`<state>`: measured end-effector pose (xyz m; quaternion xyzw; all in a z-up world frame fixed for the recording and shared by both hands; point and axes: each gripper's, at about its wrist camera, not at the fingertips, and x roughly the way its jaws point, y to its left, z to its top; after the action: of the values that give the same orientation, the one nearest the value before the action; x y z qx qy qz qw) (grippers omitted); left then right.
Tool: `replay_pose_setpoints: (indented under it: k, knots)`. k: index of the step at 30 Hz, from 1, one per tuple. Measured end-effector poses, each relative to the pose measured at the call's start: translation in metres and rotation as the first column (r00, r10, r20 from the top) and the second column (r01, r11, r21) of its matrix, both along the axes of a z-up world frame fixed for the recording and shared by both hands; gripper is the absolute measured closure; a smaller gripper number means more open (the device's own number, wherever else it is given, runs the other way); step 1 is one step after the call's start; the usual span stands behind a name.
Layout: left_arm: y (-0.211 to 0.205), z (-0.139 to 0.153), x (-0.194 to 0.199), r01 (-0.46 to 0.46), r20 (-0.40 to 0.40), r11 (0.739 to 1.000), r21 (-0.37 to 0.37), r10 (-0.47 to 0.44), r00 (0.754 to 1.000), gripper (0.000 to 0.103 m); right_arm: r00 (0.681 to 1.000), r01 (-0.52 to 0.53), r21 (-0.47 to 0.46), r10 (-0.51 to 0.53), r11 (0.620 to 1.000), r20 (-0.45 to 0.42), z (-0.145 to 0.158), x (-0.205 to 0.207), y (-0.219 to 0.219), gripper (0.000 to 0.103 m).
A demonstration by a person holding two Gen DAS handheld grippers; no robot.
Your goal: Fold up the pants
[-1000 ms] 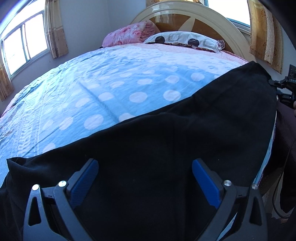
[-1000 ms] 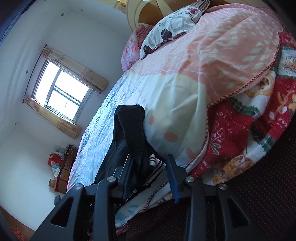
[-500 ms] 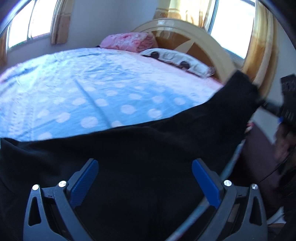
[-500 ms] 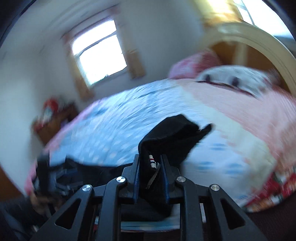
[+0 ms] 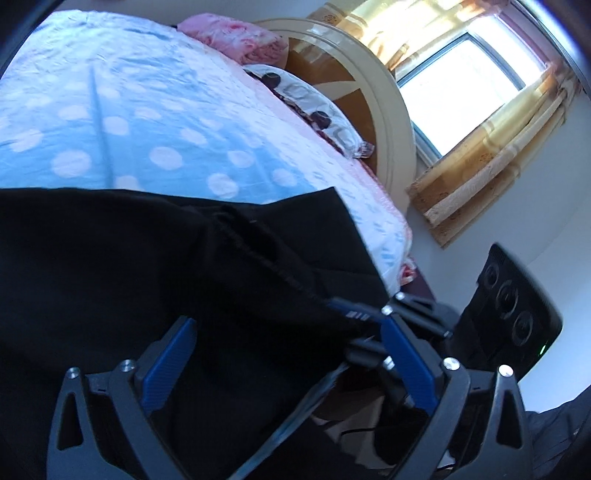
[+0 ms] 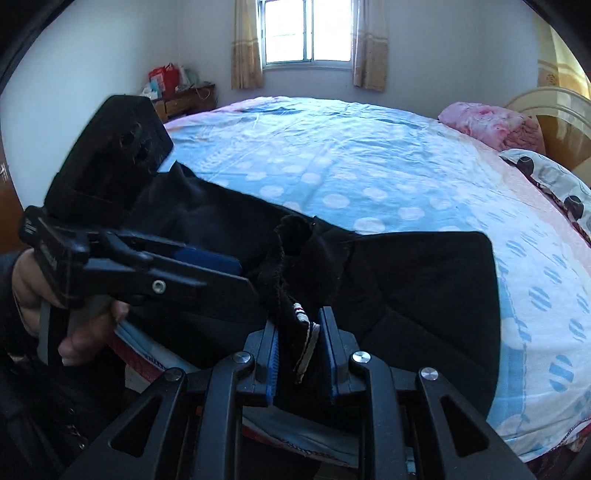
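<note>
Room: we see a bedroom with pale walls, a curtained window (image 6: 307, 31) at the far wall and a second window with yellow drapes (image 5: 465, 79) beside the cream and wood headboard (image 5: 354, 88).
Surface: a bed under a light blue sheet with white dots (image 6: 369, 162), pink at its head end.
Hidden: the pants run out of the left wrist view at left and bottom, so we cannot trace their full outline there; the waist end bunches into folds that are hard to sort out.
Pants: the black fabric pants (image 6: 417, 280) lie across the near edge of the bed.
Right gripper (image 6: 299, 343): jaws narrow, clamped on a bunched end of the pants with a striped label.
Left gripper (image 5: 284, 354): jaws wide, blue pads apart above the black cloth; a bare hand (image 6: 70, 314) holds it.
Around: a pink quilt (image 6: 491, 123), a white pillow with dark spots (image 5: 314, 107), a brown cabinet with red bags (image 6: 177, 92) in the corner.
</note>
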<state>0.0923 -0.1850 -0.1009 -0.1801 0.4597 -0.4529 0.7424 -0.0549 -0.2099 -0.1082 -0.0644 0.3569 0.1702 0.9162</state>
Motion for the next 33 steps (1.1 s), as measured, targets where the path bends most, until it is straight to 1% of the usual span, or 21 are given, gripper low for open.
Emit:
replay_pose_setpoints:
  k: [1, 3, 4, 5, 7, 8, 9, 11, 12, 13, 14, 15, 16, 17, 18, 21, 23, 25, 27, 29, 33]
  knots:
    - [-0.003, 0.001, 0.0, 0.012, -0.006, 1.0, -0.006, -0.012, 1.0, 0.009, 1.0, -0.006, 0.0, 0.006, 1.0, 0.004, -0.001, 0.0, 0.002, 0.082]
    - [-0.009, 0.003, 0.001, 0.02, -0.009, 1.0, 0.014, -0.02, 1.0, 0.015, 0.999, -0.03, -0.007, 0.03, 1.0, 0.022, 0.001, -0.003, 0.006, 0.082]
    - [-0.012, 0.003, 0.002, 0.03, -0.015, 1.0, 0.006, -0.029, 0.999, 0.022, 0.999, -0.04, -0.006, 0.04, 0.999, 0.033, 0.003, -0.003, 0.008, 0.082]
    - [-0.016, 0.003, 0.003, 0.037, -0.021, 0.999, 0.002, -0.037, 0.999, 0.027, 0.997, -0.06, 0.004, 0.06, 0.998, 0.044, 0.006, -0.006, 0.009, 0.082]
    - [-0.021, 0.004, 0.006, 0.033, -0.024, 0.999, 0.007, -0.033, 0.999, 0.029, 0.993, -0.098, 0.009, 0.098, 0.995, 0.062, 0.009, -0.011, 0.013, 0.082]
    - [-0.023, 0.004, 0.006, 0.034, -0.026, 0.999, 0.004, -0.034, 0.999, 0.041, 0.991, -0.113, -0.002, 0.113, 0.994, 0.074, 0.01, -0.015, 0.015, 0.082]
    - [-0.024, 0.004, 0.006, 0.032, -0.026, 0.999, 0.018, -0.031, 0.999, 0.05, 0.989, -0.122, -0.015, 0.123, 0.992, 0.079, 0.01, -0.016, 0.018, 0.082]
    - [-0.023, 0.002, 0.009, 0.012, -0.024, 0.998, 0.058, -0.011, 1.0, 0.079, 0.987, -0.138, -0.036, 0.141, 0.99, 0.076, 0.007, -0.017, 0.022, 0.082]
    - [-0.021, 0.001, 0.009, -0.002, -0.019, 0.997, 0.073, 0.003, 1.0, 0.085, 0.986, -0.153, -0.04, 0.155, 0.987, 0.059, 0.005, -0.017, 0.023, 0.079]
    - [-0.017, 0.001, 0.009, -0.012, -0.007, 0.996, 0.092, 0.013, 1.0, 0.09, 0.985, -0.166, -0.047, 0.168, 0.985, 0.048, 0.002, -0.017, 0.024, 0.079]
    - [-0.013, 0.001, 0.009, -0.029, 0.007, 0.993, 0.11, 0.029, 1.0, 0.092, 0.983, -0.17, -0.065, 0.174, 0.983, 0.062, 0.001, -0.018, 0.026, 0.077]
    - [-0.009, 0.001, 0.009, -0.039, 0.019, 0.992, 0.121, 0.037, 0.999, 0.093, 0.98, -0.176, -0.07, 0.182, 0.982, 0.077, 0.002, -0.02, 0.026, 0.074]
    - [-0.005, 0.003, 0.008, -0.051, 0.038, 0.989, 0.137, 0.047, 0.998, 0.094, 0.978, -0.189, -0.055, 0.193, 0.98, 0.083, 0.003, -0.021, 0.026, 0.071]
    - [-0.001, 0.005, 0.007, -0.06, 0.056, 0.987, 0.151, 0.052, 0.997, 0.094, 0.973, -0.208, -0.025, 0.21, 0.978, 0.092, 0.006, -0.023, 0.024, 0.064]
    - [0.003, 0.008, 0.005, -0.068, 0.082, 0.984, 0.168, 0.055, 0.995, 0.094, 0.968, -0.227, 0.017, 0.224, 0.974, 0.117, 0.011, -0.026, 0.02, 0.062]
    - [0.021, 0.022, -0.001, -0.094, 0.166, 0.97, 0.223, 0.057, 0.984, 0.094, 0.962, -0.228, 0.08, 0.212, 0.97, 0.17, 0.02, -0.031, 0.01, 0.06]
    - [0.042, 0.029, -0.002, -0.115, 0.19, 0.964, 0.242, 0.069, 0.979, 0.094, 0.961, -0.221, 0.118, 0.196, 0.968, 0.196, 0.023, -0.031, 0.002, 0.06]
    - [0.061, 0.032, -0.002, -0.132, 0.198, 0.956, 0.263, 0.08, 0.977, 0.094, 0.962, -0.211, 0.145, 0.179, 0.967, 0.206, 0.024, -0.031, -0.004, 0.06]
    - [0.082, 0.032, 0.001, -0.154, 0.202, 0.946, 0.284, 0.098, 0.975, 0.094, 0.965, -0.202, 0.152, 0.17, 0.968, 0.199, 0.022, -0.028, -0.005, 0.059]
    - [0.1, 0.031, 0.004, -0.181, 0.203, 0.936, 0.303, 0.122, 0.971, 0.094, 0.968, -0.198, 0.145, 0.17, 0.97, 0.183, 0.016, -0.023, -0.003, 0.058]
    - [0.13, 0.024, 0.007, -0.214, 0.174, 0.922, 0.322, 0.164, 0.971, 0.094, 0.973, -0.189, 0.108, 0.172, 0.976, 0.153, 0.006, -0.018, 0.004, 0.058]
